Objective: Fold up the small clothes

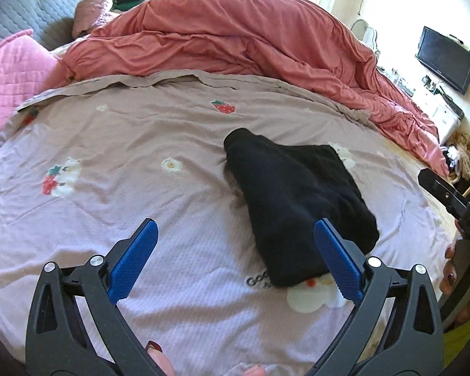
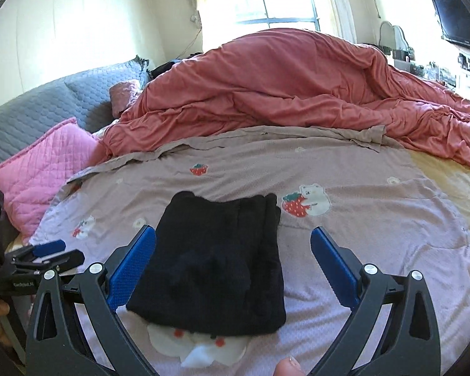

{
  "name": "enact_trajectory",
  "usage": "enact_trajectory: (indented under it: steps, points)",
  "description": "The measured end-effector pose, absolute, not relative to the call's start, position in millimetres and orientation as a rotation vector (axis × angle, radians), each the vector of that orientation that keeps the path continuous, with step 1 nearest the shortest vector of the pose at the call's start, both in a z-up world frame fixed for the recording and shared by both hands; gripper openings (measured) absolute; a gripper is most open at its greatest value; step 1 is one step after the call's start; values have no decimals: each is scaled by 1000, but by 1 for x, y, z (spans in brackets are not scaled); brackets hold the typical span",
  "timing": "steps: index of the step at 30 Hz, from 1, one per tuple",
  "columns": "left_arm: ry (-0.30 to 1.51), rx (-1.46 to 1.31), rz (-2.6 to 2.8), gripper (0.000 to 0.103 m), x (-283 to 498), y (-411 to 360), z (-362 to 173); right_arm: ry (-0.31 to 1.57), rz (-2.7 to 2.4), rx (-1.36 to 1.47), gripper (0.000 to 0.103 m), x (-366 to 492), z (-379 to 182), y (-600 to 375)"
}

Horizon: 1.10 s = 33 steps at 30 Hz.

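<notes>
Showing "Goo" print on sheet [image 1: 172, 219], beside black garment [image 1: 297, 200]

Home bedroom: bed [image 2: 360, 250]; duvet [image 2: 297, 87]; pillows [image 2: 40, 169]

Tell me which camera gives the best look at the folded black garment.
The right wrist view: the black garment lies nearly whole and centred between that gripper's open jaws. The left wrist view shows it off to the right, at a slant, its near corner hidden behind a blue finger.

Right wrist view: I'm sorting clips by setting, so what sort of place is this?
A home bedroom: a bed with a strawberry-print mauve sheet, a rumpled coral-red duvet and a pink quilted pillow.
</notes>
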<state>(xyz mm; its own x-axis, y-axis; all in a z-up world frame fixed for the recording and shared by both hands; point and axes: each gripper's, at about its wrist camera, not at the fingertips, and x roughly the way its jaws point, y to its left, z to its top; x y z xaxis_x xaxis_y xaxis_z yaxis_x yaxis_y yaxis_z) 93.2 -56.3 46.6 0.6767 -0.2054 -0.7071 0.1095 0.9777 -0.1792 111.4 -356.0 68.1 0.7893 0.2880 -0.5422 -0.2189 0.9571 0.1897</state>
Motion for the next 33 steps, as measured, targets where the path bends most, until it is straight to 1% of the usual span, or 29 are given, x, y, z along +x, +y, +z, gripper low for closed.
enact_trajectory:
  steps: [10,18,24,29,33]
  points:
    - [814,-107,-156,93,57,-51,23,601,218,63,98,64,39,-345]
    - [838,-136,-168,94,35,-48,4,589,125,65,98,35,17,-355]
    - [900,-128,-171,94,29,-51,-19,694,102,99,98,31,-15,-361]
    - [927,-135,-155,94,25,-48,-32,719,100,71,98,30,-25,-355]
    - [923,-119,-136,94,23,-49,-34,703,100,36,98,31,-24,-345]
